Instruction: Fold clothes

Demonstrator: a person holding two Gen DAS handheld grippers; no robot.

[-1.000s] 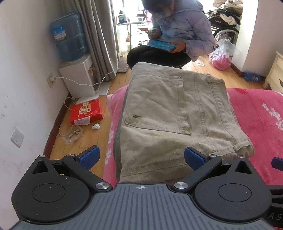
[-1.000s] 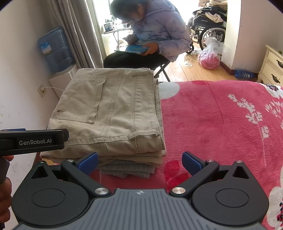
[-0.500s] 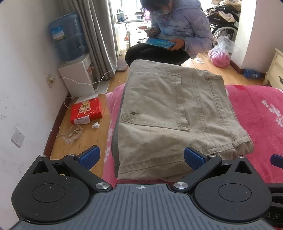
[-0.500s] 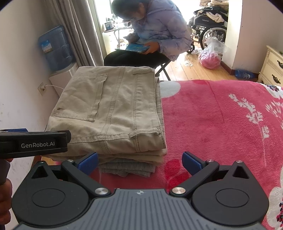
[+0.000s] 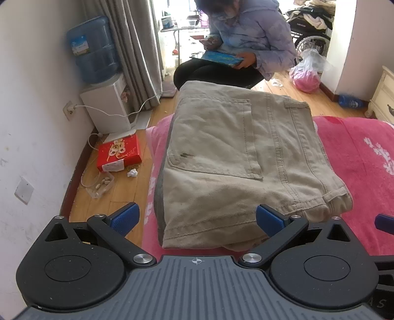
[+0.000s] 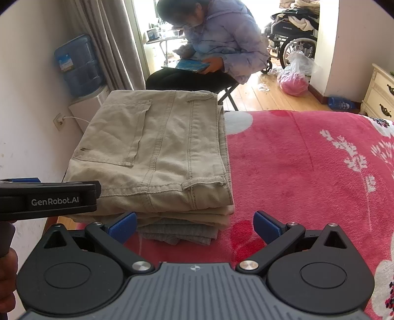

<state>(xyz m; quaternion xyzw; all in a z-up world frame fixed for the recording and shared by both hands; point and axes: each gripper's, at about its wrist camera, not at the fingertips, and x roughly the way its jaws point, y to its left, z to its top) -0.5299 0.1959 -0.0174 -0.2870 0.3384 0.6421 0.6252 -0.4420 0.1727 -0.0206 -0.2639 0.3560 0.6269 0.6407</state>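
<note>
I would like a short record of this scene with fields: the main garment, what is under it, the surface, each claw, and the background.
garment: folded beige cotton trousers, patch pocket facing up
under it: folded grey garment, edge showing at the near side
surface: pink fleece blanket with white flower print
position: stack lies at the blanket's left edge
left claw: open, holding nothing, just in front of the stack
right claw: open, holding nothing, at the stack's near right corner
background: seated person in a lilac padded jacket holding a blue tablet; blue water bottle on a white dispenser

Bright daylight from the far window blows out there; fisheye edges curve, corners vignette darkly.
</note>
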